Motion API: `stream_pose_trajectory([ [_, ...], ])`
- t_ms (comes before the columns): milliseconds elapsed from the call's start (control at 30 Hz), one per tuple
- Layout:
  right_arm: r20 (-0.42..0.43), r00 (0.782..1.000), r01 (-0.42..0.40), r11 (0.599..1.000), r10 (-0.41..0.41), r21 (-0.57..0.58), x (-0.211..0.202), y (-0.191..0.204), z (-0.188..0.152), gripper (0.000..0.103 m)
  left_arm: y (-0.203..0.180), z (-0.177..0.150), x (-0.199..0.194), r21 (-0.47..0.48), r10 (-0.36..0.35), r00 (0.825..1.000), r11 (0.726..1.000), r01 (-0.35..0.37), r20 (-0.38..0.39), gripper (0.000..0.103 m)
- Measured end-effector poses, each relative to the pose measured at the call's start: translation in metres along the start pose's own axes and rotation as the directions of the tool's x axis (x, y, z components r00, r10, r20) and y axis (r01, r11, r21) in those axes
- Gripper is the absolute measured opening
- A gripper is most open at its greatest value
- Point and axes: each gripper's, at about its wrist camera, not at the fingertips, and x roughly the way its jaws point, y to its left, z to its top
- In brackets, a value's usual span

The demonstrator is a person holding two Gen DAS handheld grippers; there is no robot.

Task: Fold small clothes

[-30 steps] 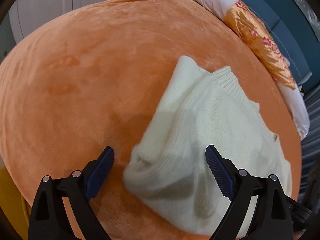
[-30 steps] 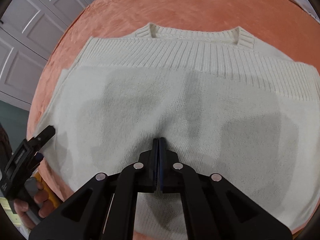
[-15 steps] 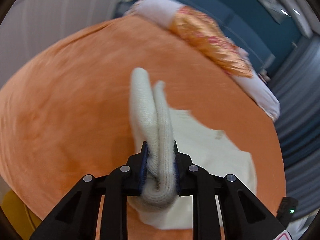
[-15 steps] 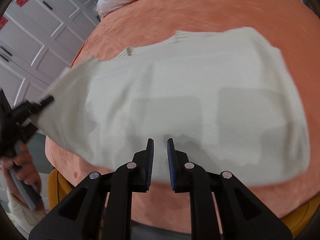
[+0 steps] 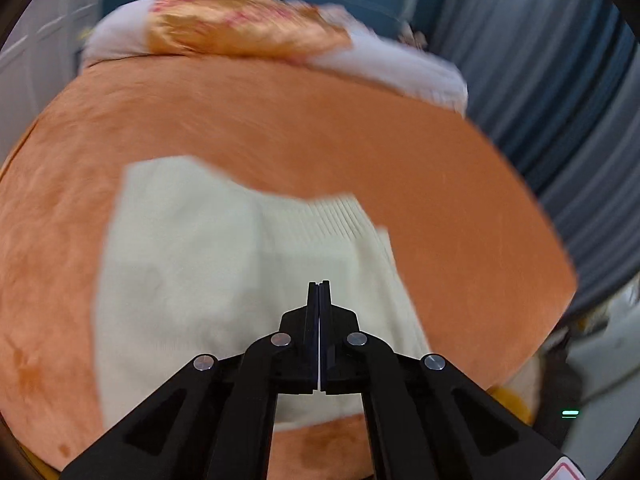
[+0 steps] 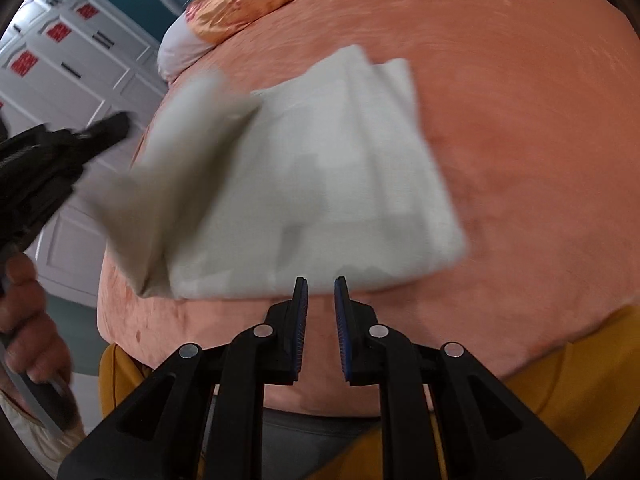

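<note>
A cream knit sweater (image 5: 192,280) lies partly folded on the orange bed cover (image 5: 440,200). My left gripper (image 5: 319,284) hovers over it, its jaws pressed together with no cloth showing between them. In the right wrist view the sweater (image 6: 340,184) is blurred. Its left flap (image 6: 180,168) stands raised beside the left gripper (image 6: 116,126), and I cannot tell whether they touch. My right gripper (image 6: 320,280) sits at the sweater's near edge. Its blue-padded jaws are a narrow gap apart and hold nothing.
A floral orange pillow on white bedding (image 5: 240,28) lies at the bed's far end. Grey curtains (image 5: 560,80) hang to the right and white wardrobe doors (image 6: 80,60) stand to the left. The bed's yellow side (image 6: 560,380) is below. A person's hand (image 6: 28,320) grips the left handle.
The left gripper closed on the sweater's sleeve, swung it over the body, and now shows shut jaws without cloth. The right gripper opened slightly and drew back to the sweater's near edge.
</note>
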Motion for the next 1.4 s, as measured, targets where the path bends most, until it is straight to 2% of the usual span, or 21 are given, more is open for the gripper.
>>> stream_pose_trajectory([
  [67, 0.004, 1.000, -0.002, 1.000, 0.002, 0.020, -0.004, -0.009, -0.002, 0.014, -0.013, -0.011, 0.028, 0.031, 0.051, 0.997, 0.998, -0.049, -0.062, 0.000],
  [100, 0.007, 1.000, -0.005, 1.000, 0.005, 0.026, -0.008, -0.012, -0.003, 0.014, -0.013, -0.019, 0.036, 0.005, 0.038, 0.995, 0.999, -0.037, -0.097, 0.000],
  [167, 0.020, 1.000, -0.021, 0.999, 0.020, 0.032, -0.015, -0.014, -0.003, 0.015, -0.012, -0.031, 0.035, -0.029, -0.011, 0.994, 1.000, 0.008, -0.111, 0.000],
  [200, 0.025, 0.999, -0.030, 0.999, 0.029, 0.033, -0.018, -0.015, -0.002, 0.024, -0.011, -0.036, 0.030, -0.020, -0.016, 0.993, 1.000, 0.014, -0.113, 0.000],
  [233, 0.031, 0.999, -0.039, 0.999, 0.038, 0.033, -0.020, -0.016, 0.000, 0.039, -0.010, -0.041, 0.023, -0.001, -0.014, 0.994, 1.000, 0.014, -0.111, 0.000],
  [300, 0.052, 0.996, -0.079, 0.997, 0.077, 0.028, -0.022, -0.012, 0.007, 0.049, -0.008, -0.052, 0.003, 0.040, 0.000, 0.996, 0.999, 0.003, -0.085, 0.003],
  [367, 0.050, 0.990, -0.132, 0.991, 0.130, 0.032, -0.016, -0.004, 0.020, 0.051, 0.000, -0.066, -0.018, 0.065, 0.009, 0.997, 0.998, -0.004, -0.076, 0.006],
  [433, 0.040, 0.979, -0.202, 0.978, 0.200, 0.048, -0.005, 0.009, 0.037, 0.058, 0.010, -0.076, -0.032, 0.066, 0.045, 0.997, 0.997, -0.041, -0.065, 0.022],
  [500, 0.017, 0.969, -0.248, 0.967, 0.247, 0.061, 0.008, 0.023, 0.047, 0.060, 0.027, -0.087, -0.042, 0.060, 0.114, 0.992, 0.992, -0.111, -0.049, 0.034],
  [533, -0.003, 0.963, -0.269, 0.961, 0.270, 0.069, 0.018, 0.030, 0.053, 0.064, 0.035, -0.091, -0.044, 0.057, 0.140, 0.989, 0.989, -0.137, -0.051, 0.036],
  [633, -0.084, 0.953, -0.284, 0.954, 0.292, 0.091, 0.052, 0.052, 0.067, 0.067, 0.064, -0.105, -0.042, 0.031, 0.210, 0.974, 0.978, -0.208, -0.084, 0.042],
  [733, -0.170, 0.937, -0.291, 0.951, 0.305, 0.102, 0.082, 0.074, 0.071, 0.068, 0.093, -0.117, -0.035, -0.022, 0.241, 0.963, 0.969, -0.245, -0.119, 0.042],
  [867, -0.232, 0.920, -0.296, 0.949, 0.315, 0.113, 0.105, 0.102, 0.072, 0.068, 0.117, -0.118, -0.023, -0.104, 0.212, 0.967, 0.968, -0.227, -0.143, 0.042],
  [900, -0.238, 0.919, -0.297, 0.949, 0.315, 0.107, 0.107, 0.109, 0.074, 0.064, 0.120, -0.118, -0.023, -0.113, 0.204, 0.968, 0.969, -0.221, -0.143, 0.044],
  [967, -0.232, 0.925, -0.297, 0.953, 0.301, 0.053, 0.104, 0.127, 0.081, 0.045, 0.122, -0.120, -0.023, -0.113, 0.208, 0.967, 0.968, -0.225, -0.148, 0.048],
  [1000, -0.217, 0.933, -0.293, 0.956, 0.287, 0.005, 0.098, 0.138, 0.085, 0.026, 0.121, -0.119, -0.022, -0.108, 0.212, 0.966, 0.967, -0.229, -0.147, 0.050],
  [1033, -0.196, 0.937, -0.303, 0.952, 0.289, -0.042, 0.089, 0.149, 0.089, 0.024, 0.120, -0.118, -0.023, -0.106, 0.218, 0.965, 0.966, -0.234, -0.145, 0.050],
  [1167, -0.101, 0.940, -0.338, 0.928, 0.325, -0.155, 0.038, 0.168, 0.103, 0.020, 0.116, -0.110, -0.019, -0.130, 0.208, 0.971, 0.966, -0.223, -0.121, 0.047],
  [1233, -0.052, 0.946, -0.325, 0.925, 0.321, -0.197, 0.015, 0.167, 0.104, 0.020, 0.104, -0.107, -0.023, -0.094, 0.246, 0.965, 0.962, -0.255, -0.096, 0.037],
  [1300, 0.001, 0.949, -0.308, 0.929, 0.315, -0.204, -0.007, 0.146, 0.102, 0.020, 0.092, -0.101, -0.025, -0.063, 0.265, 0.962, 0.961, -0.269, -0.070, 0.028],
  [1400, 0.071, 0.958, -0.264, 0.954, 0.276, -0.144, -0.027, 0.092, 0.101, 0.020, 0.086, -0.097, -0.022, -0.096, 0.199, 0.976, 0.974, -0.207, -0.088, 0.015],
])
